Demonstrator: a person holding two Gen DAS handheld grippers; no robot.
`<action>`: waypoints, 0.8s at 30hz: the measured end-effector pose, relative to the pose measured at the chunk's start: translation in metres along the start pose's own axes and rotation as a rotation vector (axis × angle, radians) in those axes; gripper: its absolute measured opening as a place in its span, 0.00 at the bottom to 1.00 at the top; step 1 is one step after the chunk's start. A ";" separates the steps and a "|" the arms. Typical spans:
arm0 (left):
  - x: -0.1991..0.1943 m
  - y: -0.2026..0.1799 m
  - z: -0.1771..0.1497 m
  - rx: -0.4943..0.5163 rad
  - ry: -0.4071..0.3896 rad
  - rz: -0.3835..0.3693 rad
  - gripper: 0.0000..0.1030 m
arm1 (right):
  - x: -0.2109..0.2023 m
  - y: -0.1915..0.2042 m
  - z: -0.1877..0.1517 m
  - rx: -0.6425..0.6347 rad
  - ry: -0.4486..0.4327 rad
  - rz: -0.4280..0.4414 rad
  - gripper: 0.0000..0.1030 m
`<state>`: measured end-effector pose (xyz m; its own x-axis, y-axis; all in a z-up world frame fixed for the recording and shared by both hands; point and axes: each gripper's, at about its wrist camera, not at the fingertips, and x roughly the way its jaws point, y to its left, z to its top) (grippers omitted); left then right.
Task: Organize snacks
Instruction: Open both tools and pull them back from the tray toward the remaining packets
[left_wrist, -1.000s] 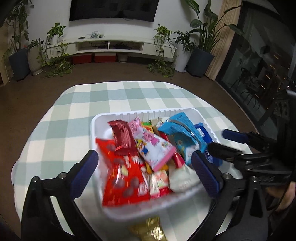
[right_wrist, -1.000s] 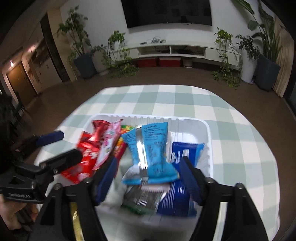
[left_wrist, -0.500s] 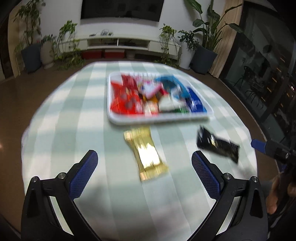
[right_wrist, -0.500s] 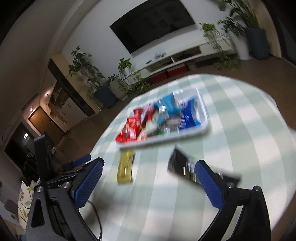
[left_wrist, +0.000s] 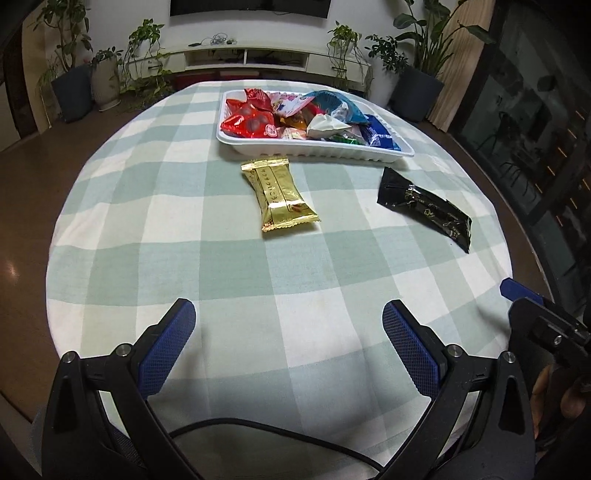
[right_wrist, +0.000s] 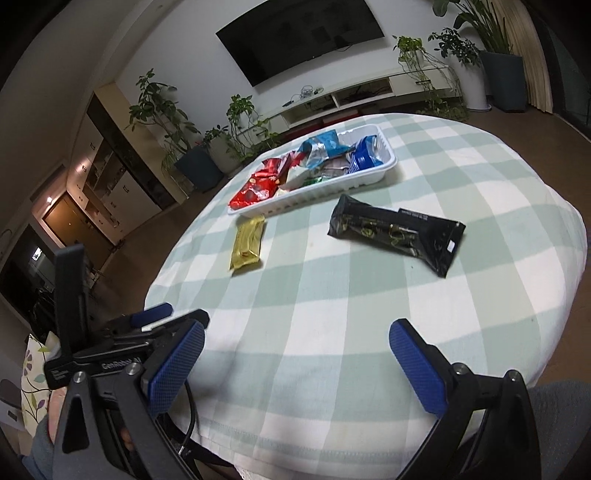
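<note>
A dark flat wall-mounted television (right_wrist: 303, 33) hangs on the white wall above a long low white media console (left_wrist: 258, 59), flanked by leafy potted plants (left_wrist: 417, 74) (brown floor below).

One white tray (left_wrist: 314, 150) of mixed snacks, one gold packet (left_wrist: 279, 194), one black packet (left_wrist: 424, 206), two grippers
</note>
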<state>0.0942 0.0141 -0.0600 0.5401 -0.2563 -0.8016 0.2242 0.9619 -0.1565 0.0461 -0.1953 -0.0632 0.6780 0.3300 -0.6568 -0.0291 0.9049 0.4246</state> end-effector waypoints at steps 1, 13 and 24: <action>-0.002 0.000 0.001 0.001 -0.004 0.002 1.00 | 0.000 0.001 0.000 -0.001 -0.001 -0.004 0.99; -0.006 -0.002 0.006 0.019 -0.003 0.054 1.00 | -0.007 0.003 -0.007 -0.014 -0.004 -0.029 0.99; 0.021 0.012 0.029 0.010 0.040 0.128 1.00 | -0.014 -0.004 0.012 -0.065 -0.005 -0.070 0.99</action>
<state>0.1318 0.0175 -0.0617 0.5322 -0.1273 -0.8370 0.1635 0.9855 -0.0460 0.0459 -0.2071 -0.0486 0.6838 0.2637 -0.6803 -0.0288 0.9414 0.3360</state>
